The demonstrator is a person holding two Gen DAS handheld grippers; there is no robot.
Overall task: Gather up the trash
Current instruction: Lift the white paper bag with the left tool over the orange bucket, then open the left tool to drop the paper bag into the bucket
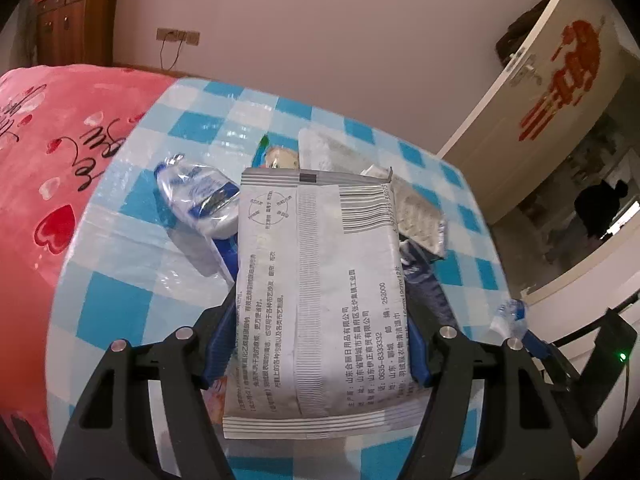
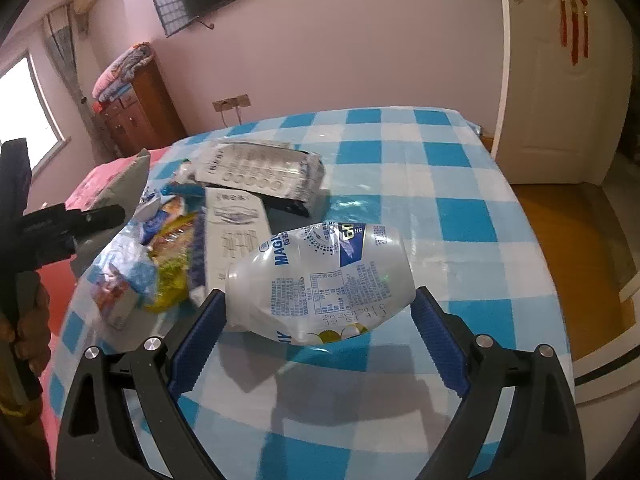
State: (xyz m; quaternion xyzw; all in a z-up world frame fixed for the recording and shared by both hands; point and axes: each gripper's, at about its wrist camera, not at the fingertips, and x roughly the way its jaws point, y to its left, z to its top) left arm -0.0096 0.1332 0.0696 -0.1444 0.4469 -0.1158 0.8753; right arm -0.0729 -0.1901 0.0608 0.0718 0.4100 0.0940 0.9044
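Observation:
My left gripper (image 1: 320,312) is shut on a grey wet-wipe packet (image 1: 320,240), printed with text and a barcode and held up over the table. The right wrist view shows that packet (image 2: 124,188) at the far left in the left gripper (image 2: 80,220), above the trash pile. My right gripper (image 2: 320,296) is shut on a crushed clear plastic bottle (image 2: 320,272) with blue print. Both blue pads (image 2: 200,344) press its sides, and it hangs just above the cloth with its shadow below.
The table carries a blue-and-white checked cloth (image 2: 440,184). Loose trash lies on it: a squashed small bottle (image 1: 196,196), blister packs (image 1: 420,216), a foil bag (image 2: 260,172), a white box (image 2: 236,236) and a yellow wrapper (image 2: 172,264). A pink blanket (image 1: 48,140) lies left, a door (image 2: 560,100) right.

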